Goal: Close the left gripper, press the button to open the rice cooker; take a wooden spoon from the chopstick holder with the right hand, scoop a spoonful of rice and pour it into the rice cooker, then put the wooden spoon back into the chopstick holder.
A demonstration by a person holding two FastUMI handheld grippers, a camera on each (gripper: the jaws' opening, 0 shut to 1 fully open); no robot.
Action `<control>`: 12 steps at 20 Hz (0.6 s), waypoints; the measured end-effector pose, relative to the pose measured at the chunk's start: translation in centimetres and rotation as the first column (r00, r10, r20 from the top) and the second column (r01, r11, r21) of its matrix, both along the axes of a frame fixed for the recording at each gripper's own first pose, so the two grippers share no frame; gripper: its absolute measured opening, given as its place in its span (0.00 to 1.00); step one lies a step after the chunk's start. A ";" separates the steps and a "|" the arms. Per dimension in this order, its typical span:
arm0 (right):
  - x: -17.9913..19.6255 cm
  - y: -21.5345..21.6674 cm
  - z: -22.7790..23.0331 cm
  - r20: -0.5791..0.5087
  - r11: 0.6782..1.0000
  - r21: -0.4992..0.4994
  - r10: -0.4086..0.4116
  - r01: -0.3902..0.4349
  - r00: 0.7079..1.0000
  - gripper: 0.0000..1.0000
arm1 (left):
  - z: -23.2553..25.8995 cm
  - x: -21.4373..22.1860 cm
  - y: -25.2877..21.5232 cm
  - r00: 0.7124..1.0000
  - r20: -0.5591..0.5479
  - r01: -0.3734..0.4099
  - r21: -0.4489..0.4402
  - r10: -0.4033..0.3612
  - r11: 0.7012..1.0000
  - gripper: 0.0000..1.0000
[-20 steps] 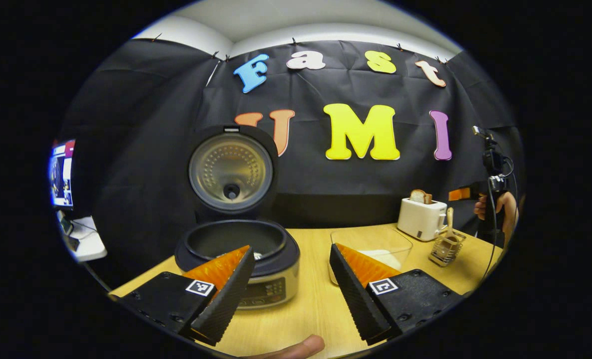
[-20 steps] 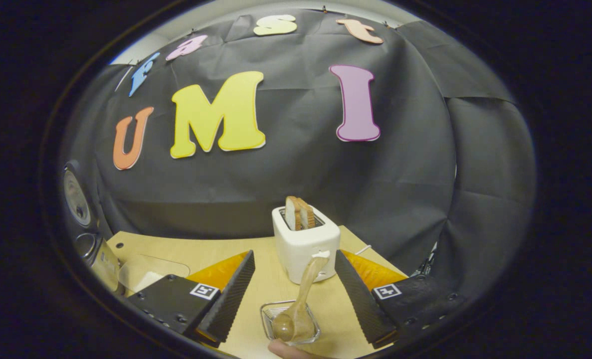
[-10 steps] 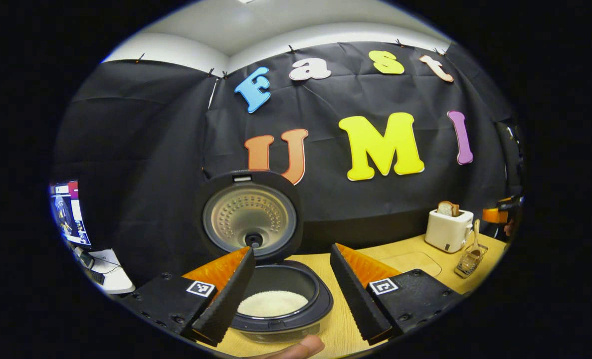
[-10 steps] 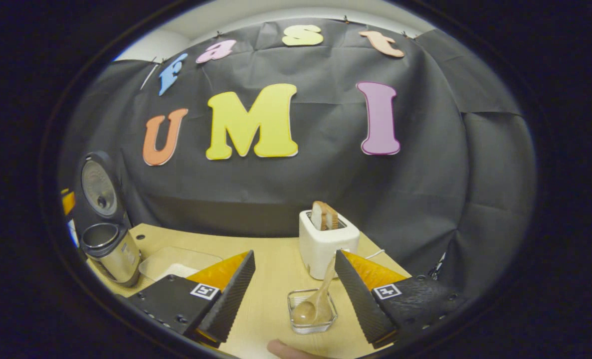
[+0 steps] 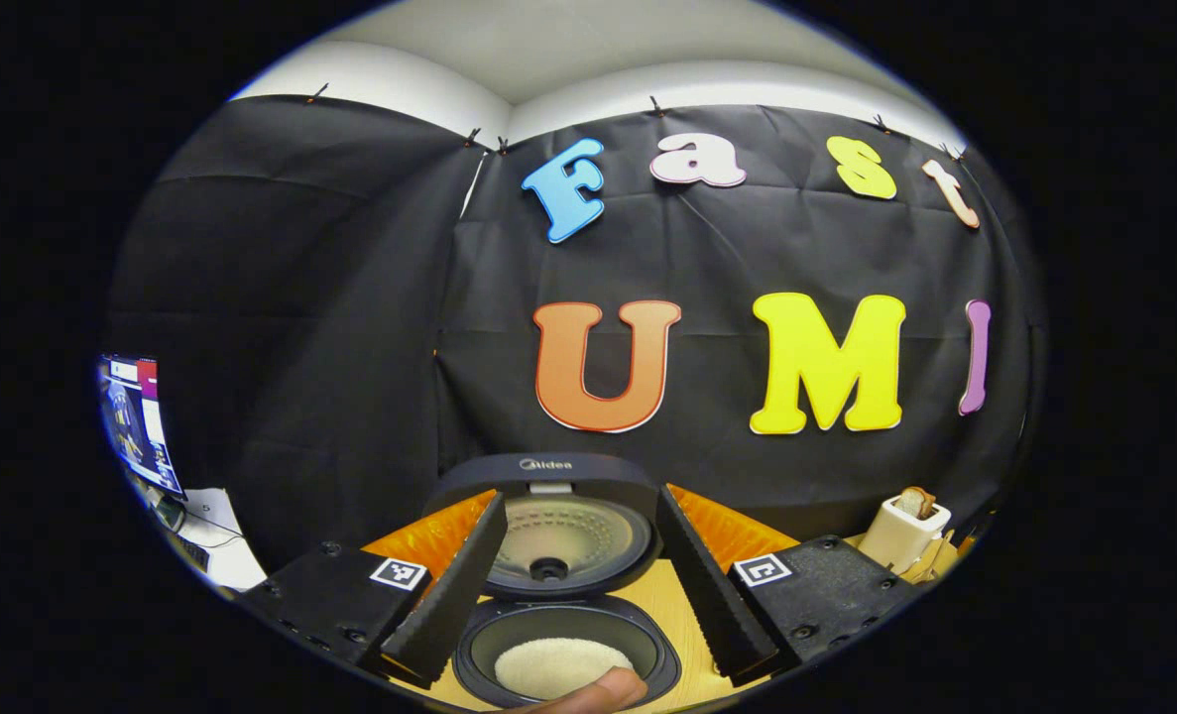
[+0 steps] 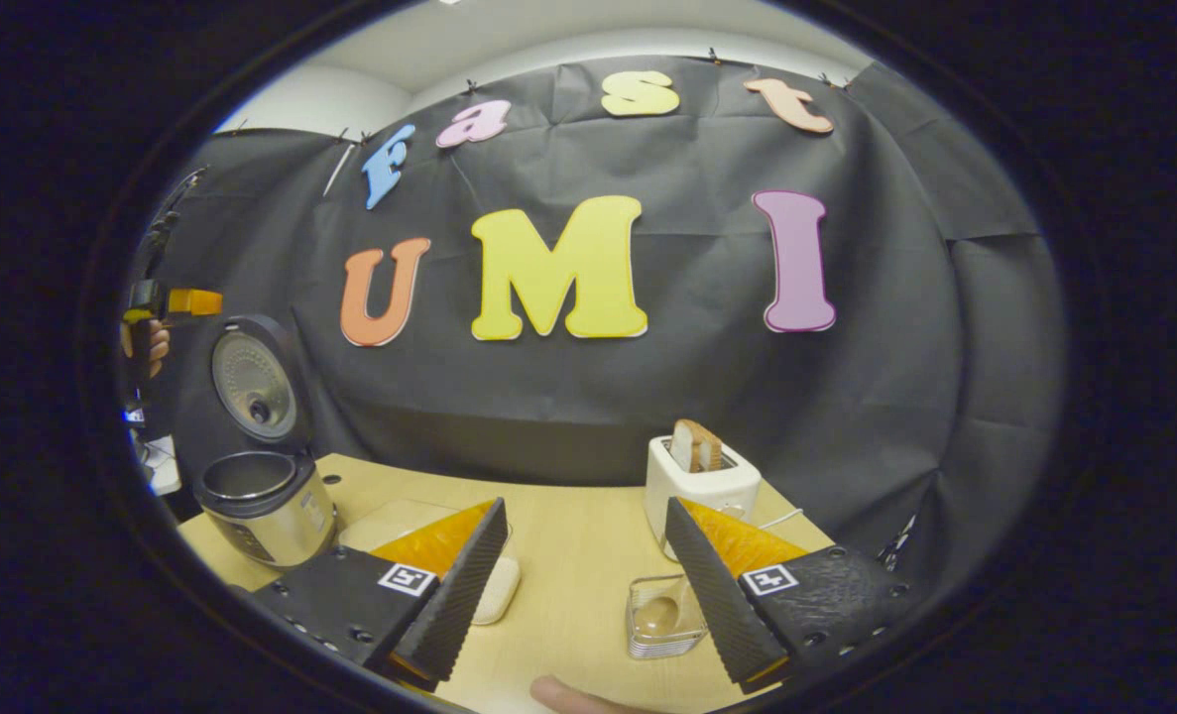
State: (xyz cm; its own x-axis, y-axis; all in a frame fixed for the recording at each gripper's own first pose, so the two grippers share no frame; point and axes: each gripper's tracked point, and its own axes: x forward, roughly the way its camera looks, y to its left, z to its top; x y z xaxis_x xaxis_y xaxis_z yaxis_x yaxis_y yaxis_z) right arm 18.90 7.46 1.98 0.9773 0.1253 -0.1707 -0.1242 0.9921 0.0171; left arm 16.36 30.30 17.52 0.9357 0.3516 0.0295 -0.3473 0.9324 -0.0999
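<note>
wooden spoon (image 6: 659,615) beside right gripper's (image 6: 578,595) fingers.

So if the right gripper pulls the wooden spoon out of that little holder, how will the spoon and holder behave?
The wooden spoon looks rigid and probably light. It leans in the chopstick holder, so it may drag the rim. The holder looks small and light and might tip or slide.
</note>
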 end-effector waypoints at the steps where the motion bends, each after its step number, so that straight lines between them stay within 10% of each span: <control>1: -0.5 0.1 0.1 0.005 1.000 0.001 0.005 -0.005 1.000 0.96 | 0.7 0.6 0.4 1.000 -0.003 -0.001 -0.003 0.001 1.000 0.96; 12: -1.6 0.2 0.0 0.007 0.999 -0.029 0.026 -0.026 1.000 0.96 | -0.9 7.7 6.1 0.979 -0.204 -0.033 -0.029 0.026 0.999 0.96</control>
State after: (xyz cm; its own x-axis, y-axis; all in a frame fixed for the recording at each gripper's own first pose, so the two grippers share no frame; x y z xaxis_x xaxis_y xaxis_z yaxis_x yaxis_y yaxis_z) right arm 17.31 7.63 1.98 0.9749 0.1461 -0.1678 -0.1502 0.9886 -0.0122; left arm 24.02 36.38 16.58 0.9102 0.3769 -0.1720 -0.3907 0.9189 -0.0543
